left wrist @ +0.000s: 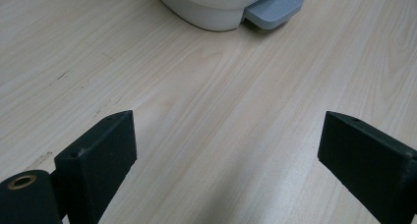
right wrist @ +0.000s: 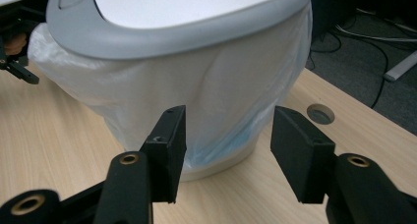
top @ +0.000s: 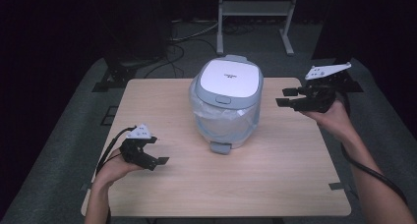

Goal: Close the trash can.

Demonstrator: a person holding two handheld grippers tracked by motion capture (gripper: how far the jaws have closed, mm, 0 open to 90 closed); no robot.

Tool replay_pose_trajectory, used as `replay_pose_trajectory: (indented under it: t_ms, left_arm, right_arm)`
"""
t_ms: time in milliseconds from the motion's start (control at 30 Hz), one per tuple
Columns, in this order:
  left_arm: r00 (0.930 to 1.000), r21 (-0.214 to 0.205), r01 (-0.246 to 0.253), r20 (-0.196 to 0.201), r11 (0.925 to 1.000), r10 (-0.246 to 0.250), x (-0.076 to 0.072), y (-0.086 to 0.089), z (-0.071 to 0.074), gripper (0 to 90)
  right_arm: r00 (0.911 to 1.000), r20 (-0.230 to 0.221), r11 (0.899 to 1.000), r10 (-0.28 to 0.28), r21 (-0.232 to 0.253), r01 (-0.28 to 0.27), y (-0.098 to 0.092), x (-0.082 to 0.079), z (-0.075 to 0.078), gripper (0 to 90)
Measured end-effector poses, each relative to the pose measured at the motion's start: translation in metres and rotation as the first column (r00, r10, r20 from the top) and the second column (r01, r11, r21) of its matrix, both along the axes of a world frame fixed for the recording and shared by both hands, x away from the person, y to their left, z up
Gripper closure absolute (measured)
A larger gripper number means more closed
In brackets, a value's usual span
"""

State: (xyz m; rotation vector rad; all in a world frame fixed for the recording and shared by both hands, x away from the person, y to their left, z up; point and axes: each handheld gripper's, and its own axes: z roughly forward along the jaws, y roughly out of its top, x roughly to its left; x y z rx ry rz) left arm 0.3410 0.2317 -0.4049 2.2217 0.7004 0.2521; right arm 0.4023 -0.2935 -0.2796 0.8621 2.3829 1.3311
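Both tongs were open and held nothing. Left tongs (top: 156, 150) sat low over the pale wooden bench (top: 275, 184). Right tongs (top: 285, 97) hung just beside the small white bin with a grey lid and plastic bag (top: 226, 103), which stood mid-bench, its grey pedal (left wrist: 273, 8) near the left tongs.
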Motion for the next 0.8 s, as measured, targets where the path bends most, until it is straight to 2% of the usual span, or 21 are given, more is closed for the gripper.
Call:
replay_pose_trajectory:
  t_ms: [800]
  left_arm:
    - [1.0, 0.012, -0.007, -0.003, 0.9999, 0.007, 0.003, 0.001, -0.007, 6.7]
  right_arm:
    - [0.9975, -0.059, 0.999, -0.039, -0.004, 0.039, -0.009, -0.006, -0.046, 43.1]
